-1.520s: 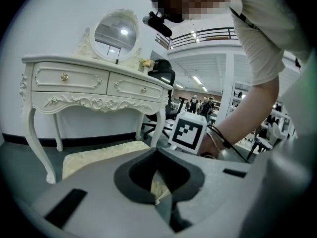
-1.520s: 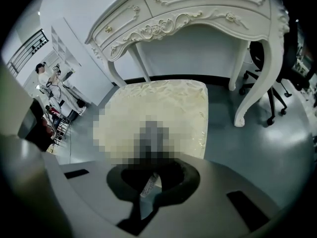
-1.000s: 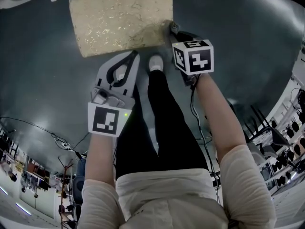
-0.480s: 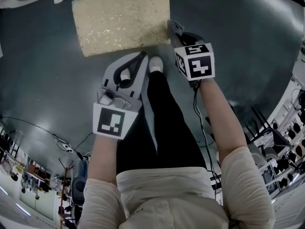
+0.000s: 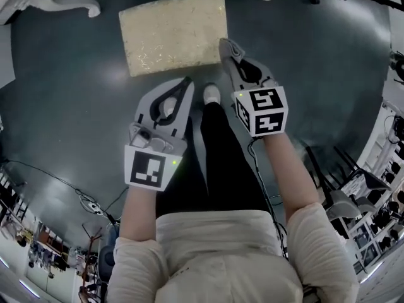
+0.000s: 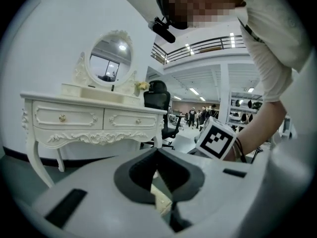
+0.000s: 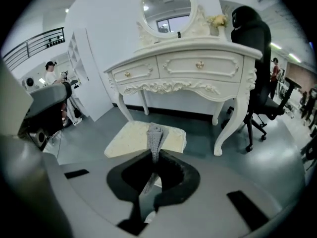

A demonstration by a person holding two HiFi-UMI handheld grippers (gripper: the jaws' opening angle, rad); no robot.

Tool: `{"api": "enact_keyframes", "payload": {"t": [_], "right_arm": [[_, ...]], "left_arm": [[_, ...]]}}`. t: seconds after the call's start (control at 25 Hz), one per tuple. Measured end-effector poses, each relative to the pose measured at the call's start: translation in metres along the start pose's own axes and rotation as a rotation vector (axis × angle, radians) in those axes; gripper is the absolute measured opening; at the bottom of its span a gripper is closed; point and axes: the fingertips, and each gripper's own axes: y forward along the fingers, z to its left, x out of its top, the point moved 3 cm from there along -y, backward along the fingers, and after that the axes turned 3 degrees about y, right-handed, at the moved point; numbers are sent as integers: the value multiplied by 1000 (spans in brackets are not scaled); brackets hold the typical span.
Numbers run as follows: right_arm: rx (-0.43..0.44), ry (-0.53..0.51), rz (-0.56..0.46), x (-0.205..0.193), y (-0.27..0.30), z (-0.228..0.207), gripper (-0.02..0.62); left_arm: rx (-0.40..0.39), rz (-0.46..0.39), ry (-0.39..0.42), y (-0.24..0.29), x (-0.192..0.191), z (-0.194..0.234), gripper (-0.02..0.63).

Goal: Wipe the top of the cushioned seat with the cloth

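- Left claw: jaws together, nothing between them, held low over the dark floor near the person's shoe.
- Cushioned seat: pale gold, squarish, textured top; stands on the floor ahead of both claws.
- Right claw: clamped on a grey knitted cloth, bunched upright, at the seat's right edge.

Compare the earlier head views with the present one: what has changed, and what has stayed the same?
The right gripper has edged from the cushioned seat's near right corner slightly up its right edge. The head camera seems to have drawn back, so the seat looks smaller. The right gripper stays shut on the cloth; the left gripper stays shut, empty, short of the seat.
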Motion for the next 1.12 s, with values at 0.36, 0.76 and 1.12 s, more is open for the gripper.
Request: {"api": "enact_keyframes", "payload": {"t": [0.36,0.76,1.12], "right_arm": [[21,-104,-213,81,-84,56,28],[90,-132,-416,160,-172,125,28],[89,-206,-522,211,-235,150,28]], "left_arm": [[58,-80,124,-66,77,10,2],[146,-125,212,-132,170,39,2],[179,-180,256,-164,234,45,2]]}}
